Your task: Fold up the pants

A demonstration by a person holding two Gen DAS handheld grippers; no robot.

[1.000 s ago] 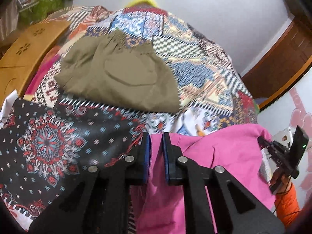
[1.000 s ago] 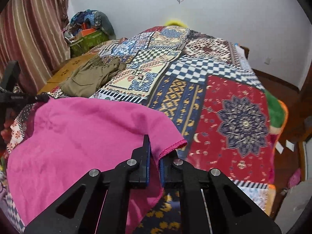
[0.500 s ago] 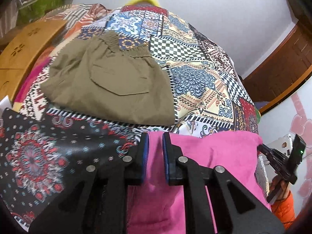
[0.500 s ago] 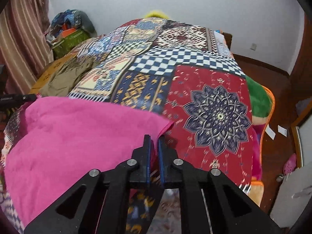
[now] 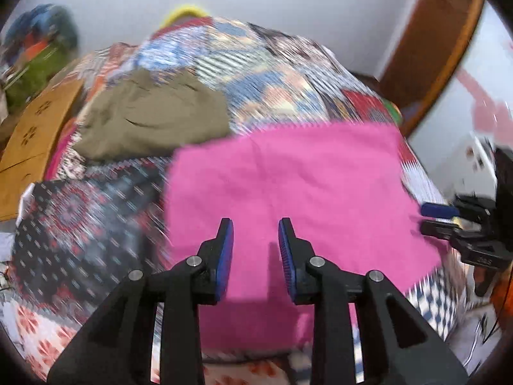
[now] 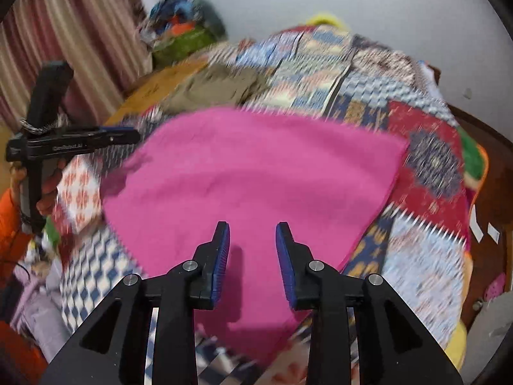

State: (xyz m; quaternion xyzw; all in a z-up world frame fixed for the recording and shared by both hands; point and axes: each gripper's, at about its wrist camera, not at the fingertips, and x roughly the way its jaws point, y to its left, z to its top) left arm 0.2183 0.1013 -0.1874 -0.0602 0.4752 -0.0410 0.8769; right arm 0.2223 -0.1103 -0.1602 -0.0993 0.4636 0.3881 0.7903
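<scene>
The pink pants (image 5: 288, 179) lie folded flat on the patchwork bedspread (image 5: 275, 73); they also show in the right wrist view (image 6: 256, 176). My left gripper (image 5: 255, 227) is open and empty, just above their near edge. My right gripper (image 6: 252, 229) is open and empty above the near part of the pink cloth. The right gripper shows at the right edge of the left wrist view (image 5: 439, 218), and the left gripper shows at the left of the right wrist view (image 6: 134, 134). Both views are motion-blurred.
Folded olive-brown pants (image 5: 154, 112) lie farther back on the bed (image 6: 221, 86). A wooden bed board (image 5: 35, 128) runs along the left. A pile of bags (image 6: 182, 35) stands by the wall, striped curtains (image 6: 73, 25) beside it. A wooden door (image 5: 439, 45) is on the right.
Both grippers have opened and let go of the pink pants, which now lie flat on the bed. Both grippers have pulled back and up.
</scene>
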